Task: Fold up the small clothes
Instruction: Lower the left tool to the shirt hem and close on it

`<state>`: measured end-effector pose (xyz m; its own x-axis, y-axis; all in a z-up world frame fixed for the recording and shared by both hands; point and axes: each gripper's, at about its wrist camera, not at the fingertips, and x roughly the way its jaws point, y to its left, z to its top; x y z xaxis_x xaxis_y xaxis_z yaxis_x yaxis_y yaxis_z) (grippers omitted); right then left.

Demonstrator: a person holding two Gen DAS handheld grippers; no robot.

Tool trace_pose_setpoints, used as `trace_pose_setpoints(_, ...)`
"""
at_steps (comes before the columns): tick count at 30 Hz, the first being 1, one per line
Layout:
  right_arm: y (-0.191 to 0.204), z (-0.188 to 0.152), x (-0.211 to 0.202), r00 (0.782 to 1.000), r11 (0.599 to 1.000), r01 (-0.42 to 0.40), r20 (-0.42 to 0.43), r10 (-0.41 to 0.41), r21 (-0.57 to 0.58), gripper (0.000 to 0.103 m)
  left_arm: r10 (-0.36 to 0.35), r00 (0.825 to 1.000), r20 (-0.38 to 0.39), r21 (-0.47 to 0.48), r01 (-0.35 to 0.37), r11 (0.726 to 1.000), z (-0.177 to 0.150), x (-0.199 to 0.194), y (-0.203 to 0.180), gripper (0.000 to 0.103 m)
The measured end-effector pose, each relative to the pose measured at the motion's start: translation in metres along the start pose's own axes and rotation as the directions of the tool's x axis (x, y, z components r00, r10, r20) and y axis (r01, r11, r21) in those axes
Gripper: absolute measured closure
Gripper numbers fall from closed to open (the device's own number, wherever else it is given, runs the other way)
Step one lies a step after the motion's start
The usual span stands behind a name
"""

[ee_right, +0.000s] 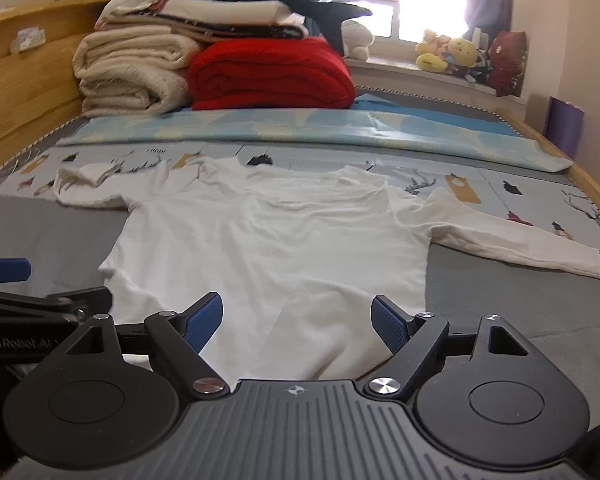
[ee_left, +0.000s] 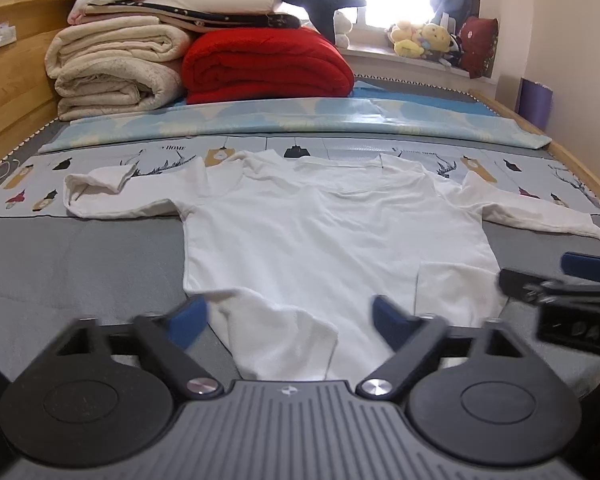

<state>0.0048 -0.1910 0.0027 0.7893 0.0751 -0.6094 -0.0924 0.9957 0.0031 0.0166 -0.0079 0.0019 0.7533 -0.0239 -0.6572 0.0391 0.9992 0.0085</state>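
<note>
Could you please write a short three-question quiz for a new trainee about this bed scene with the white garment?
1. True or false: the white garment lies spread flat on the bed, both sleeves out to the sides.
2. What colour is the folded blanket beside the cream blankets? A) green B) red C) yellow
3. Fill in: the left gripper and the right gripper both stand at the garment's ____ edge, jaws apart.

Key: 1 true; 2 B; 3 near (bottom hem)
</note>
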Motion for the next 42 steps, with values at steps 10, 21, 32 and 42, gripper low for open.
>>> trace_pose_setpoints(10, -0.060, 0.062, 0.007, 0.994, 0.996, -0.010, 0.106, 0.001, 0.084, 0.057, -0.093, 0.993, 0.073, 0.192, 0.078, 0.978, 0.093, 0.025, 0.023, 0.055)
trace_pose_setpoints(21, -0.133, 0.132, 0.111, 0.983, 0.988, 0.131, 0.115, -0.140, 0.082, 0.057, -0.024, 0.998, -0.064, 0.149, 0.033, 0.988, 0.135, 0.156, 0.080, 0.073)
trace_pose_setpoints(32, -0.166, 0.138, 0.219, 0.979, 0.975, 0.200, 0.003, -0.202, 0.101, 0.057, 0.000, 0.993, -0.115, -0.035, -0.004, 0.999, 0.176, 0.237, 0.113, 0.078)
trace_pose_setpoints(42, -0.196, 0.126, 0.301, 0.966, 0.962, 0.235, -0.148, -0.214, 0.140, 0.056, -0.019, 0.982, -0.190, -0.172, -0.014, 0.985, 0.179, 0.313, 0.132, 0.077)
